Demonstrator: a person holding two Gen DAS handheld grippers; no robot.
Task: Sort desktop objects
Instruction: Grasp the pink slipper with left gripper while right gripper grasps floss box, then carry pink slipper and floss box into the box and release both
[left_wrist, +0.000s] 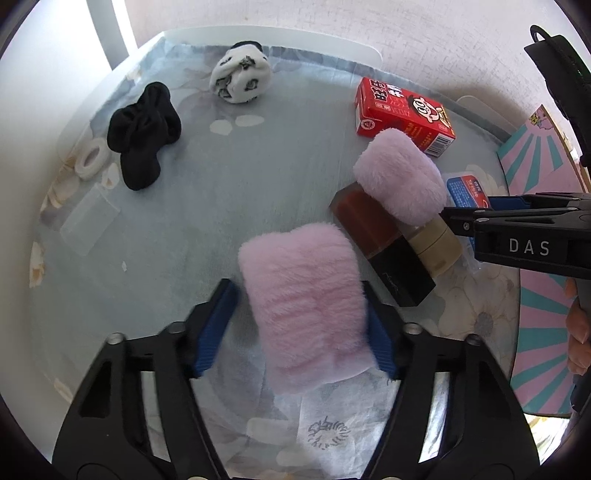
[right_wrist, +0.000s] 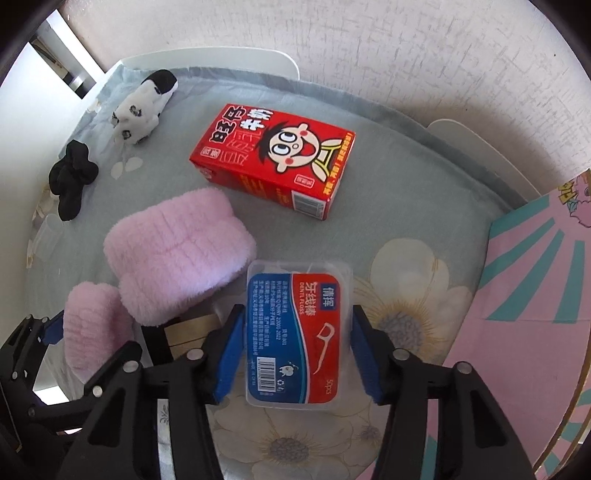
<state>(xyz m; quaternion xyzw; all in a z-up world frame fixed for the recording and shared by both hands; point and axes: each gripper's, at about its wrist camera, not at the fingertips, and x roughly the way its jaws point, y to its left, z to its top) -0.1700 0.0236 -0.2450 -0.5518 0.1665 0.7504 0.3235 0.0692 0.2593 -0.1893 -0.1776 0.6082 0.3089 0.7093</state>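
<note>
The left gripper (left_wrist: 301, 325) pinches a pink fluffy sock (left_wrist: 306, 310) between its blue pads near the table's (left_wrist: 207, 192) front edge. The right gripper (right_wrist: 295, 354) clamps a clear dental floss box (right_wrist: 295, 336) near the right edge, beside a second pink sock (right_wrist: 177, 254). A red milk carton (right_wrist: 273, 158) lies toward the back edge, well apart from a black sock (left_wrist: 142, 133) at the left edge

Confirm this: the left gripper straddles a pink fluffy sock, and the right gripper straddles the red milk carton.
Not quite. The right gripper straddles the clear dental floss box, not the red milk carton, which lies farther back on the table; the right wrist view shows it. The left gripper does straddle a pink fluffy sock.
</note>
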